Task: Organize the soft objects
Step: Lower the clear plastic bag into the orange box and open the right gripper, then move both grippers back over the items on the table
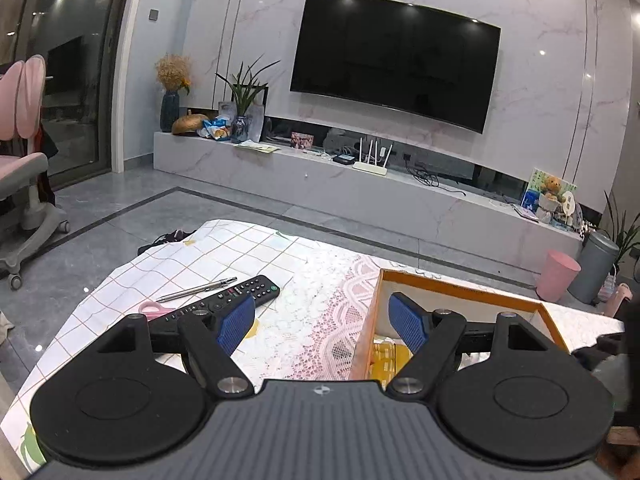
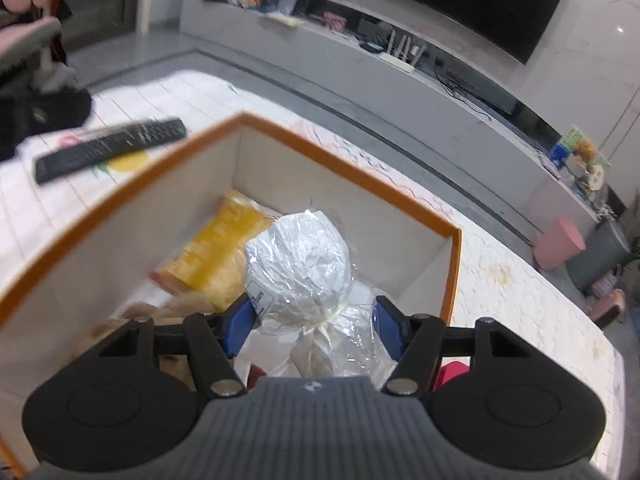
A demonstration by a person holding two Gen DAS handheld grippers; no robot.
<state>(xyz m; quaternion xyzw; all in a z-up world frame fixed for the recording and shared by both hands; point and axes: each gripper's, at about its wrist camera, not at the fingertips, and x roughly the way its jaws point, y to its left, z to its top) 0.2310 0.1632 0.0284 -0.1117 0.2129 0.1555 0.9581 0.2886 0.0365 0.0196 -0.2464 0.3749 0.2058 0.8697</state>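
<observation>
Left tool [image 1: 322,322]: yours gapes wide with nothing in it, at the box's [image 1: 460,286] left wall.
Right tool [image 2: 312,322]: yours grips the wrapped bundle [image 2: 300,264] above the box.
Yellow packet [image 2: 218,252]: inside the box.

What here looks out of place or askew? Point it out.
Nothing is spilled or damaged. The remote, pen and pink scissors lie loosely angled on the tablecloth, hard items outside the orange-rimmed box of soft things.

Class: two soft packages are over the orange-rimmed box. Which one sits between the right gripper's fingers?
The white bundle wrapped in clear plastic between the right gripper; the yellow packet lies behind it on the box floor.
</observation>
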